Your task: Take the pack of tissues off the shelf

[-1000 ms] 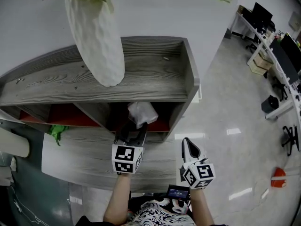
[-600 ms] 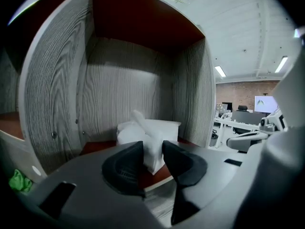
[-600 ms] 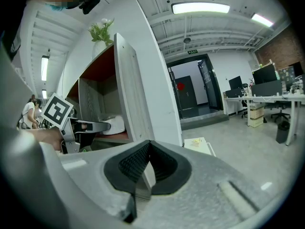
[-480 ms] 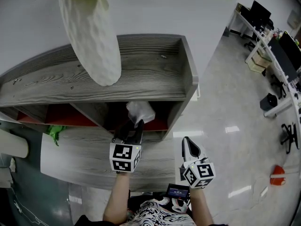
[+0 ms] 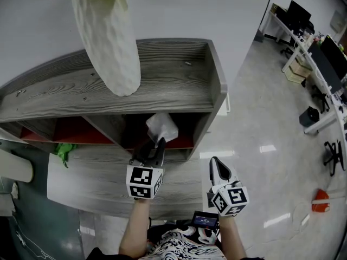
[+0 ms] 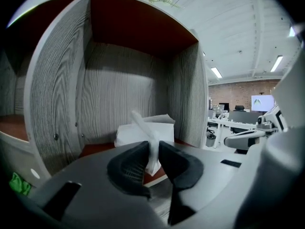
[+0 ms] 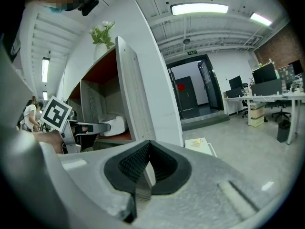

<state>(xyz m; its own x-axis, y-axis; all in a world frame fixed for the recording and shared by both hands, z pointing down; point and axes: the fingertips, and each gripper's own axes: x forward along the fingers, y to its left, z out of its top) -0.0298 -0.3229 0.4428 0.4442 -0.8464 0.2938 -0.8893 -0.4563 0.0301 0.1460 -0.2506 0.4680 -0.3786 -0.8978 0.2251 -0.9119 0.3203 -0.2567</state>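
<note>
The white pack of tissues [image 5: 161,127] lies in the right-hand cubby of the grey wooden shelf [image 5: 162,75], on its red floor. A loose sheet sticks up from the pack [image 6: 143,131]. My left gripper [image 5: 156,146] reaches into the cubby mouth; its jaws have just been closing, and in the left gripper view the gripper [image 6: 152,149] now pinches that sheet between its black pads. My right gripper [image 5: 219,168] hangs to the right of the shelf, over the floor, with its jaws together and nothing in them. The right gripper view [image 7: 149,146] shows the left gripper [image 7: 88,127] at the pack [image 7: 116,124].
A tall white textured vase [image 5: 108,42] with green leaves stands on the shelf top, left of the cubby. A lower grey board [image 5: 92,177] runs under the shelf front. Glossy floor [image 5: 271,145] spreads to the right, with desks and monitors [image 5: 320,53] beyond.
The left gripper's jaws have narrowed around the tissue sheet, from wide apart to pinched. Both hands have stayed where they were.
</note>
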